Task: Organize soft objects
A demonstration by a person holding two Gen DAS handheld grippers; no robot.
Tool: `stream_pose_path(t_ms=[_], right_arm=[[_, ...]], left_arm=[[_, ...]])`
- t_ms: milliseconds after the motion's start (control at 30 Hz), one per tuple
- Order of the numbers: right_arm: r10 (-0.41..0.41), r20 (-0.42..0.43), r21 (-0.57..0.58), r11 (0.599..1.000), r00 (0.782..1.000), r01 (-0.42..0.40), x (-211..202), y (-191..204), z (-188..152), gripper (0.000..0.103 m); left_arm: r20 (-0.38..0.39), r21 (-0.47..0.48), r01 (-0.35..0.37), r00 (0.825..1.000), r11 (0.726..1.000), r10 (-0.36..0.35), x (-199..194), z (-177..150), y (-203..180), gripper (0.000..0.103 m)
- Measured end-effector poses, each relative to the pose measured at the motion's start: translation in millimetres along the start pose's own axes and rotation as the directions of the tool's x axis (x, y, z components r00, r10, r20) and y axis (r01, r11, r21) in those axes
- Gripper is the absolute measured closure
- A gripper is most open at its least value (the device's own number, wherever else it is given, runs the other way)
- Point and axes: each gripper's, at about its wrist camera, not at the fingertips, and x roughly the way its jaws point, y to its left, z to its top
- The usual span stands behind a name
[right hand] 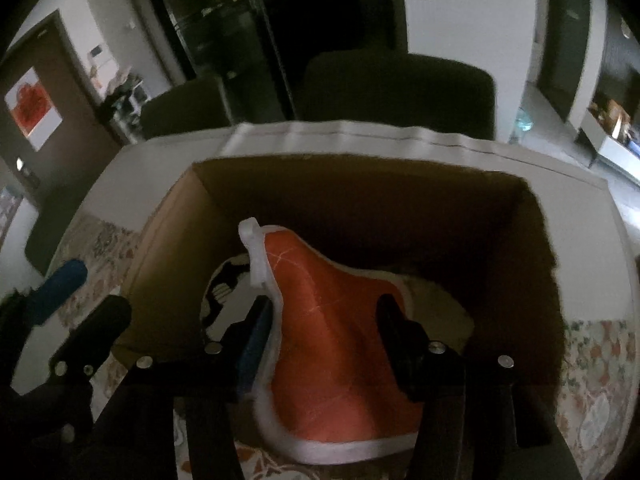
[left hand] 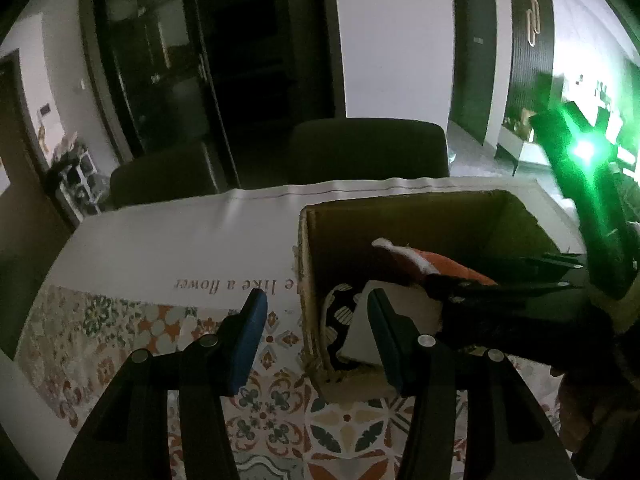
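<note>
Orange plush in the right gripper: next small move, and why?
Probably lower a little further, then open. The right gripper holds the orange plush over the cardboard box, its tip already past the rim, above a black-and-white item inside. The left gripper stands open and empty at the box's near corner, out of the way.

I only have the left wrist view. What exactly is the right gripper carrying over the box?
Observer: The right gripper is shut on an orange plush with white trim, held above the cardboard box.
Operator: Is the left gripper holding anything?
Observer: No, the left gripper is open, straddling the box's near-left corner.
Operator: Anything under the plush?
Observer: A black-and-white soft item lies in the box below it.
</note>
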Motion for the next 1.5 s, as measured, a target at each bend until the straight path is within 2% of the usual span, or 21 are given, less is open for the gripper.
stream_pose_path(t_ms=[133,267,400,500,533,567,600,633,733,867,1000,1167,1367,1500], right_arm=[[0.022,0.03,0.006,1.0,0.999,-0.022,-12,2,7,0.047],[0.064,0.046,0.023,0.998,0.997,-0.065,-18,3,16,0.042],[0.051,0.068,0.024,0.998,0.996,-0.053,-25,3,12,0.042],[-0.002,0.085,0.011,1.0,0.996,0.001,-39,3,5,0.044],[-0.022,0.097,0.004,1.0,0.995,0.022,-46,3,3,0.048],[-0.045,0.103,0.006,0.999,0.994,0.045,-51,1,1,0.059],[-0.064,0.101,0.008,0.998,0.993,0.064,-55,-1,0,0.065],[-0.081,0.088,0.02,0.997,0.993,0.08,-57,-3,0,0.071],[-0.061,0.015,0.054,0.997,0.998,0.06,-52,-14,-2,0.076],[0.006,-0.114,0.087,0.996,0.993,0.004,-28,-18,-5,0.078],[0.071,-0.232,0.107,0.993,0.97,-0.047,2,-10,0,0.078],[0.088,-0.327,0.114,0.992,0.941,-0.053,39,5,1,0.078],[0.063,-0.386,0.119,0.993,0.92,-0.018,63,13,-2,0.078],[0.049,-0.388,0.115,0.993,0.92,-0.005,66,16,-4,0.078]], left_arm=[[0.016,-0.018,-0.013,1.0,1.0,0.013,-8,0,3,0.051],[0.021,-0.027,-0.014,1.0,1.0,0.015,-13,2,5,0.051],[0.033,-0.028,-0.011,0.999,1.0,0.012,-18,2,4,0.05],[0.037,-0.022,-0.001,0.999,1.0,0.002,-18,2,1,0.05],[0.04,-0.024,0.005,0.999,1.0,-0.004,-19,2,-1,0.05],[0.042,-0.024,0.012,0.999,1.0,-0.011,-20,2,-2,0.049],[0.042,-0.023,0.02,0.999,1.0,-0.019,-20,2,-5,0.048],[0.042,-0.022,0.027,0.999,0.999,-0.026,-19,1,-7,0.048],[0.042,-0.017,0.029,0.999,0.999,-0.028,-19,-1,-10,0.048],[0.049,-0.018,0.001,0.999,1.0,0.0,-20,-2,-5,0.046],[0.047,-0.051,-0.026,0.999,0.998,0.028,-19,-1,8,0.046],[0.038,-0.067,-0.051,0.998,0.996,0.054,-12,-3,20,0.046],[-0.001,-0.088,-0.067,0.998,0.994,0.067,2,-8,30,0.045],[-0.01,-0.091,-0.069,0.998,0.993,0.069,5,-10,31,0.045]])
